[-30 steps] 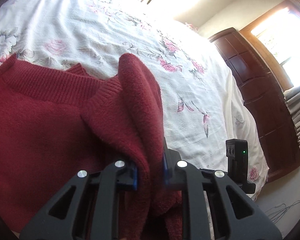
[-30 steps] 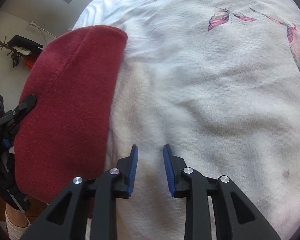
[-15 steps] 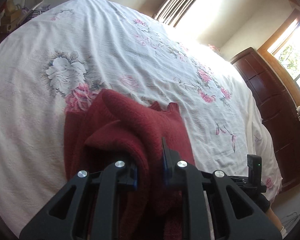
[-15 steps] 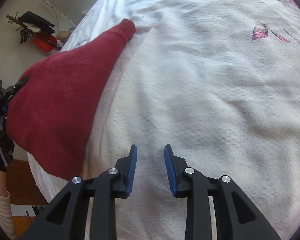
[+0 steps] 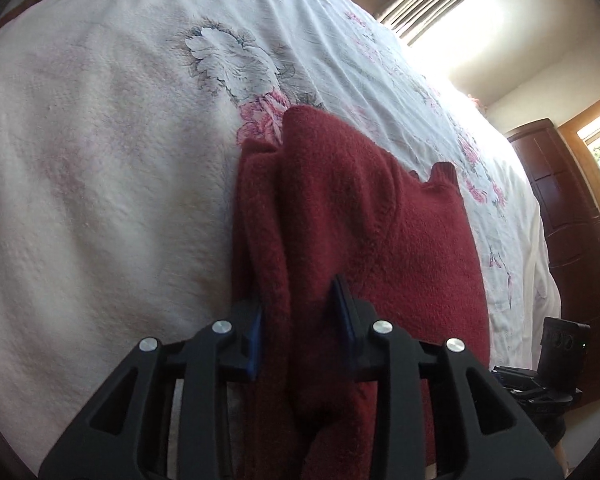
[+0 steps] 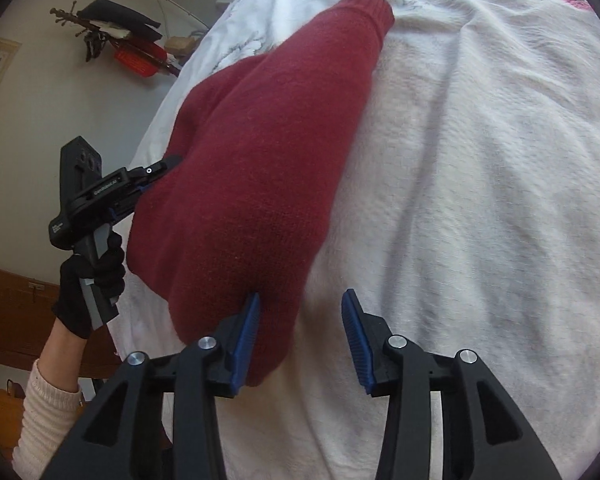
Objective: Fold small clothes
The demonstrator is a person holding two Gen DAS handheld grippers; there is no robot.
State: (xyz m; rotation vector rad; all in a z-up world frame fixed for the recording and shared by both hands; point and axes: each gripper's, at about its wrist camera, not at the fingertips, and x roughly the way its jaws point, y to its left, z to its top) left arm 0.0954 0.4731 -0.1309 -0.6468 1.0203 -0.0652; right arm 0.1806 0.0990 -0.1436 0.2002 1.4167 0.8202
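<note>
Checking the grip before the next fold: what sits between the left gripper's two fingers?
A bunched fold of the dark red knit sweater fills the gap between the left gripper fingers; the left wrist view shows it.

Both wrist views close over bed (image 5: 100,160), angled down along jaws; shared: red sweater (image 6: 268,160), from opposite sides.

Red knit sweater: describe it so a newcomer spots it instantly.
Start at the white floral bedspread covering the bed. Near its edge lies a dark red fuzzy knit sweater, gripped by the left gripper. It is the only garment and the only solid red thing there.
</note>
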